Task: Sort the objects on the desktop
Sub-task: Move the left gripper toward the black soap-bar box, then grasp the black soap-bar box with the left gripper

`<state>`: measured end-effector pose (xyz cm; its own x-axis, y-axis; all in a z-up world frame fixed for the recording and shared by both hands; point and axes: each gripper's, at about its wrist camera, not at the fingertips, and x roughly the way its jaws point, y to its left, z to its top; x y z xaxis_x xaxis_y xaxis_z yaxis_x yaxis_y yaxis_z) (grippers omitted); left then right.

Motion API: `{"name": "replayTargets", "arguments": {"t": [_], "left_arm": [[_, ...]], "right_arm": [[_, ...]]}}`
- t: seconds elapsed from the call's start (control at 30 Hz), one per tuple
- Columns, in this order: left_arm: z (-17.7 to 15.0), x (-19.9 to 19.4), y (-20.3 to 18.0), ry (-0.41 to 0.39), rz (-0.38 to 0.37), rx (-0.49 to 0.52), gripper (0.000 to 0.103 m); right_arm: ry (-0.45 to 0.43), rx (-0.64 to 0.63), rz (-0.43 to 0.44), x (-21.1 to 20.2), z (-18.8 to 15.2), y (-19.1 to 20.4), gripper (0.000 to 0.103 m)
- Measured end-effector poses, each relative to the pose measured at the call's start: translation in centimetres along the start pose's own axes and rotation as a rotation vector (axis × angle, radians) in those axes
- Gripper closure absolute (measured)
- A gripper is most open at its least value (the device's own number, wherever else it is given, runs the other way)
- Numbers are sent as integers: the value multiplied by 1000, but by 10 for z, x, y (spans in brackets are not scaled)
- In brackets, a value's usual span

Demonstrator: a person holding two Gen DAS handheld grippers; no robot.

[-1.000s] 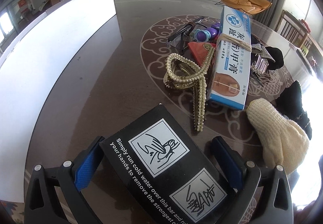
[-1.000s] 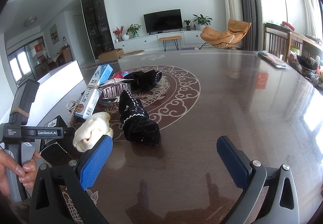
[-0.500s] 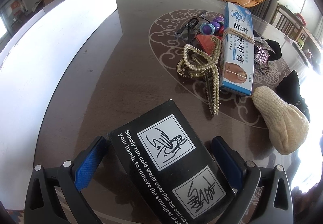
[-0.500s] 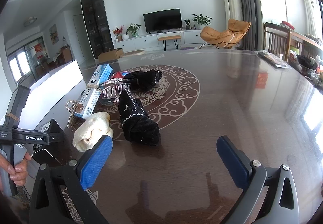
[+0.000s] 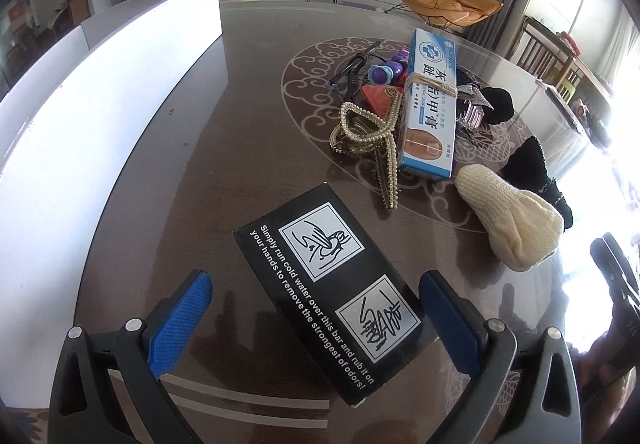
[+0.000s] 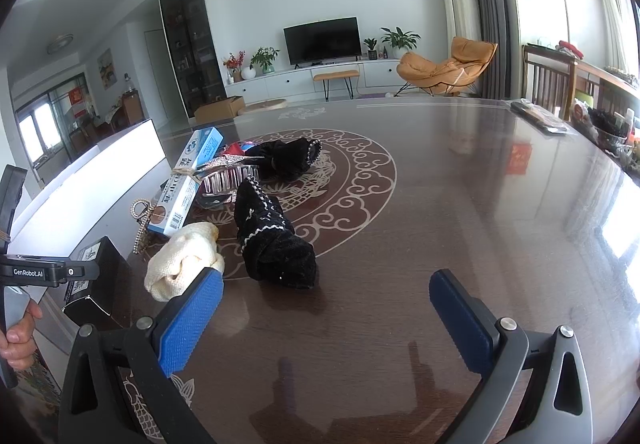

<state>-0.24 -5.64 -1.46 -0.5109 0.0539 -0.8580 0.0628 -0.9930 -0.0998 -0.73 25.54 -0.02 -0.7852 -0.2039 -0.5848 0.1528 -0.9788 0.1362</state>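
The left gripper (image 5: 316, 308) sits low over the dark table (image 5: 200, 148) with its blue fingers (image 5: 180, 320) spread wide. The black box (image 5: 328, 292) lies flat on the table between them, turned at a slant, its near end closer to the right finger; I see a gap on both sides, so nothing is gripping it. White print and two hand-washing drawings face up on its lid.

Beyond the box, a heap of small things sits on the round scroll pattern in the tabletop. A pearl clip (image 5: 374, 136) lies nearest, its long tail pointing back toward the box. Just beside it, a blue-and-white carton (image 5: 430, 100) with a rubber band round it rests on top of the pile. Behind are glasses (image 5: 350, 70), a purple toy (image 5: 386, 70) and something red (image 5: 376, 98). A clear comb clip (image 6: 228, 178) sits next to the carton. A cream sock (image 5: 508, 220) lies to the right of the box, and a black sock (image 6: 272, 240) lies touching it on the far side. Another black sock (image 6: 288, 158) is farther back by the comb clip. A long white panel (image 5: 92, 84) stands along the left edge of the table.

The right gripper (image 6: 326, 310) hovers over bare tabletop near the cream sock, fingers wide apart and holding nothing. At the left edge of its view, a hand (image 6: 18, 336) holds the handle of the left gripper.
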Motion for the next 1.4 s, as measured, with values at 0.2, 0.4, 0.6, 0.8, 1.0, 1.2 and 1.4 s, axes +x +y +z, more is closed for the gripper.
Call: {"name": "replayTargets", "arguments": {"t": [0.2, 0.4, 0.6, 0.8, 1.0, 1.2, 1.4], "left_arm": [[-5, 8, 1, 22, -29, -35, 0], [-2, 13, -5, 37, -44, -69, 0], [-7, 19, -19, 39, 22, -25, 0], [-15, 16, -12, 38, 73, 9, 0], [-18, 14, 4, 39, 100, 10, 0], [-18, 14, 10, 35, 102, 9, 0], [-19, 13, 12, 37, 99, 15, 0]], "right_arm": [[0, 1, 1, 0, 0, 0, 0], [-1, 1, -1, 0, 0, 0, 0], [-1, 5, 2, -1, -1, 0, 0], [-3, 7, 4, -1, -1, 0, 0], [-2, 7, 4, -2, 0, 0, 0], [2, 5, 3, -2, 0, 0, 0], [5, 4, 2, -2, 0, 1, 0]]}}
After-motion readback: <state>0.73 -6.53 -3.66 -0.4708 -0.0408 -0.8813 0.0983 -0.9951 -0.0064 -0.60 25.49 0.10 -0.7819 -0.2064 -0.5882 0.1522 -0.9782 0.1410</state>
